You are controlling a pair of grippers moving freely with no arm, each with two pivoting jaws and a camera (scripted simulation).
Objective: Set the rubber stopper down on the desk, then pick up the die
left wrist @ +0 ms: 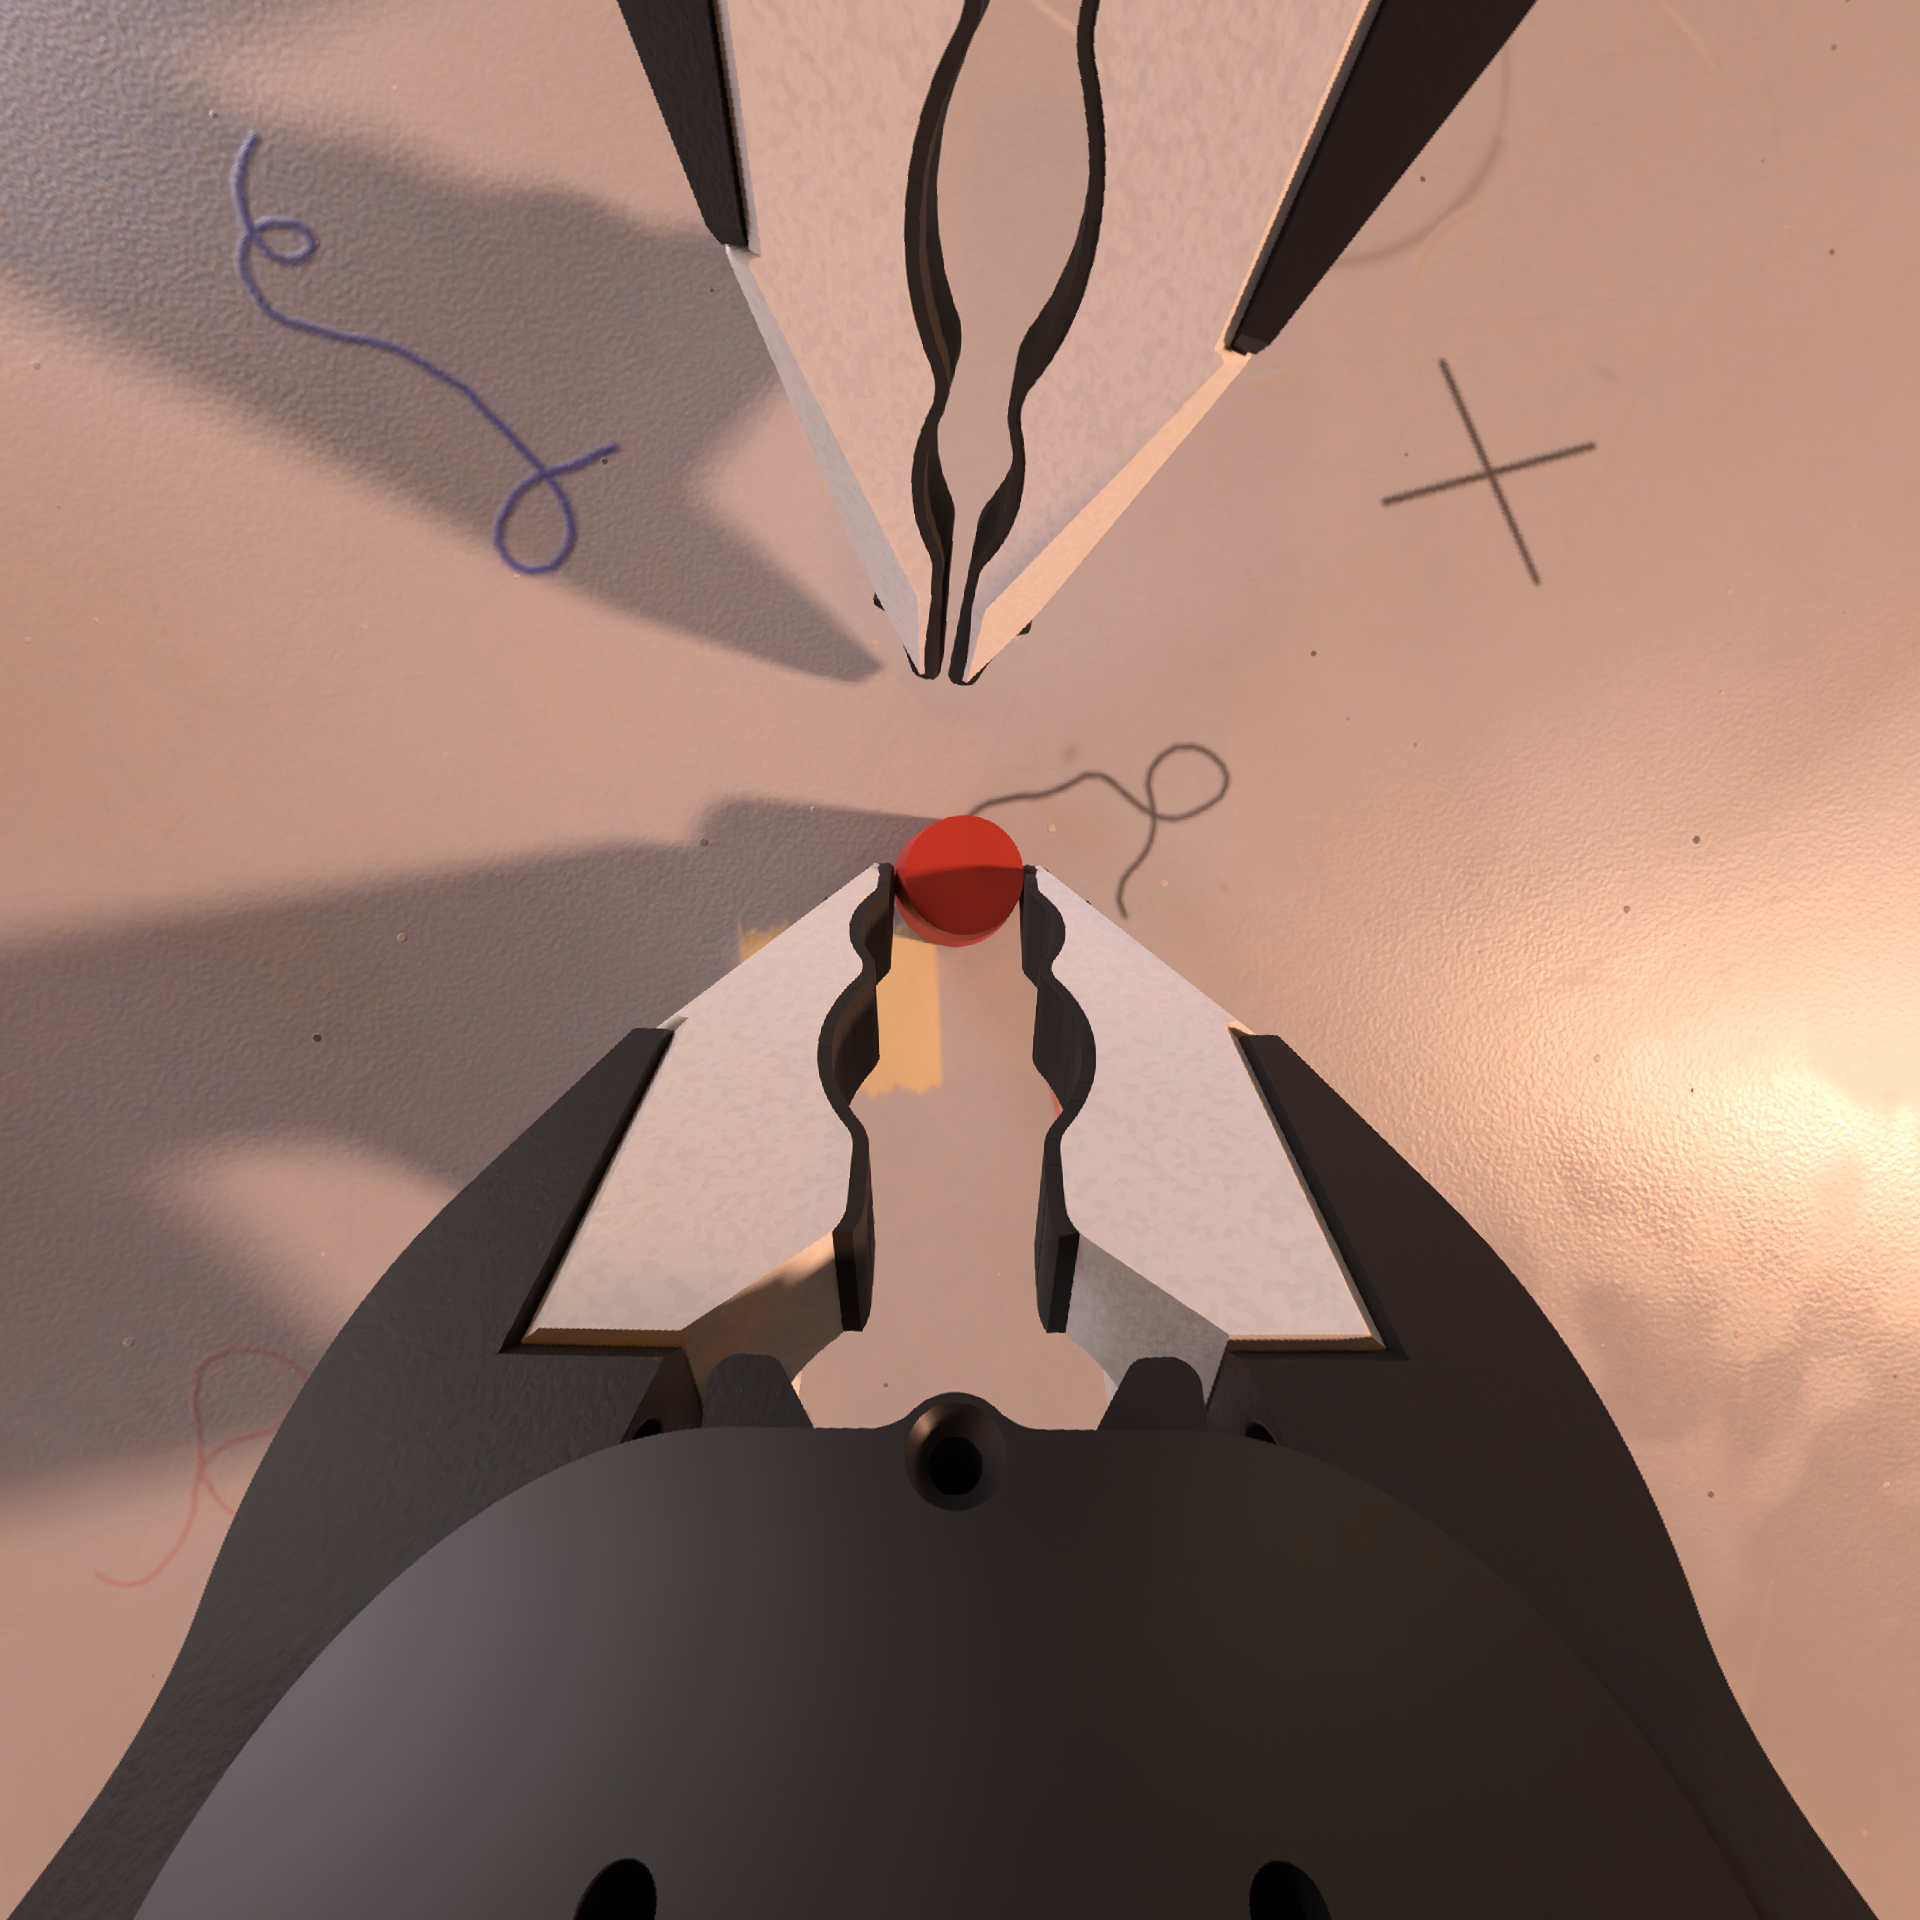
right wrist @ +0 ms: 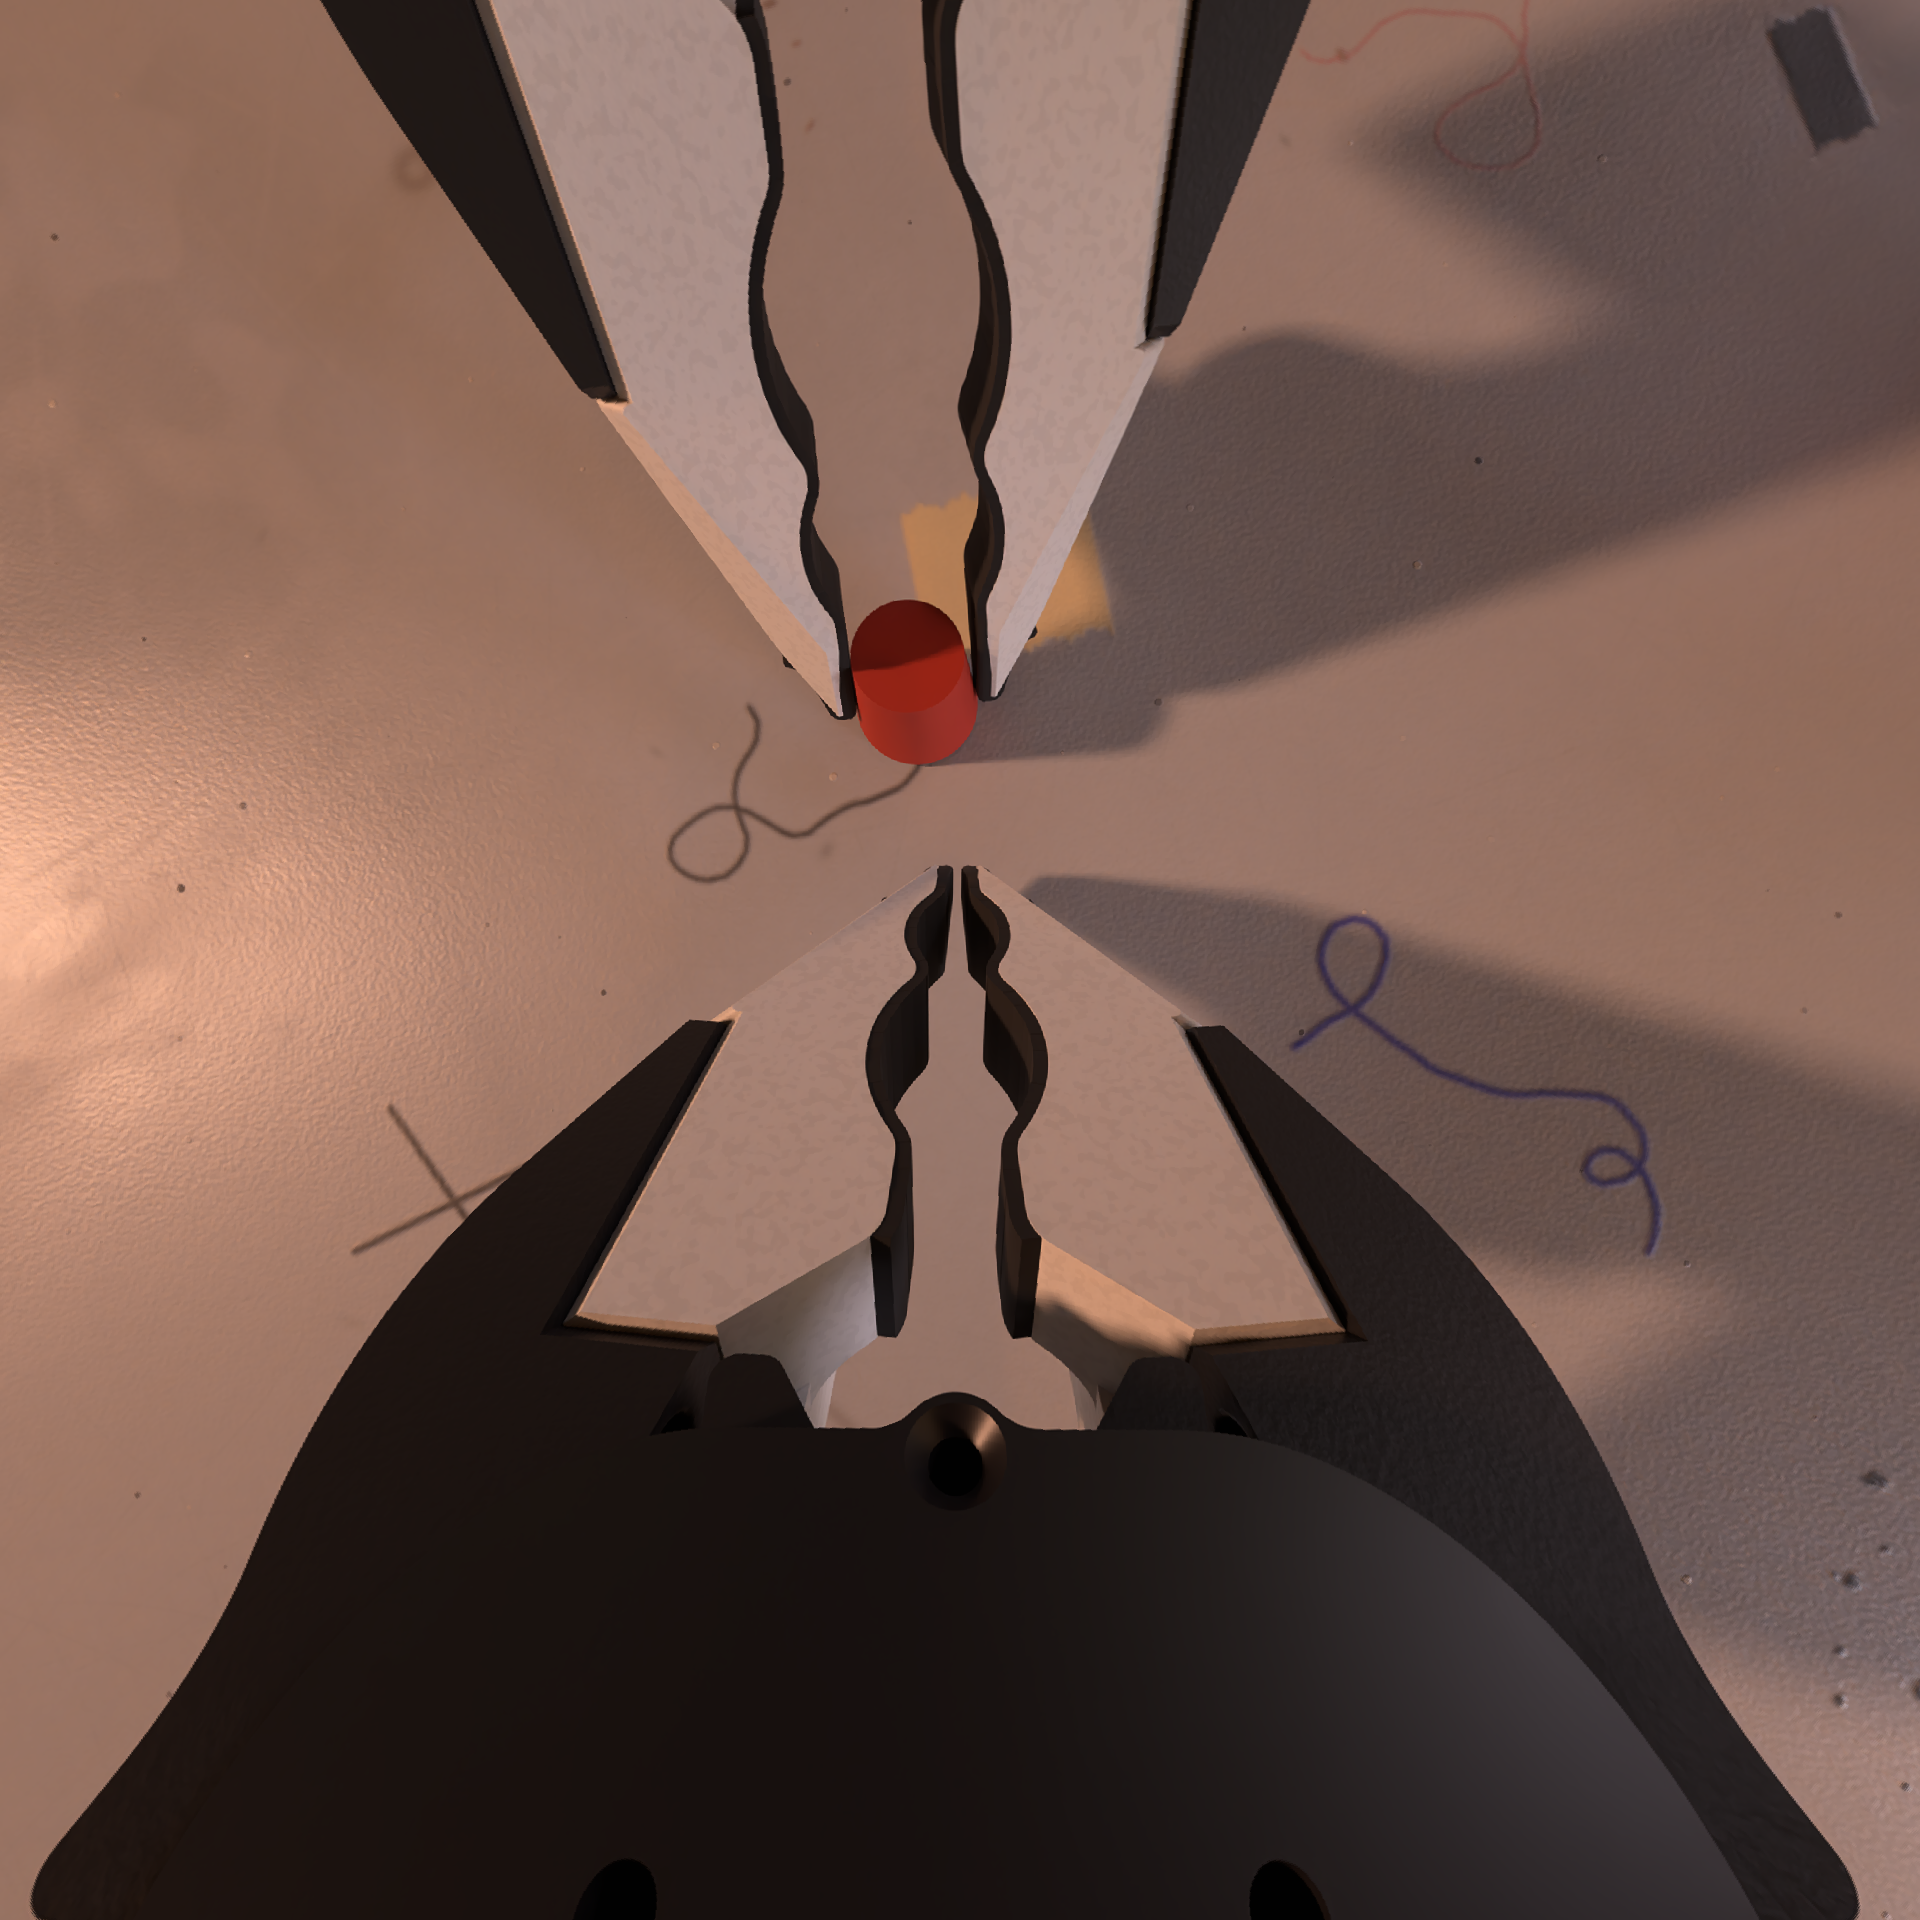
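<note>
The red rubber stopper is pinched at the tips of the left gripper, low over the desk. Lower it gently, then let go. At 12 o'clock, the right gripper waits, tips together, holding nothing. No die shows.

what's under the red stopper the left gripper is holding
Bare desk, a dark thread and tan tape nearby. The spot straight beneath the stopper is covered.
</note>
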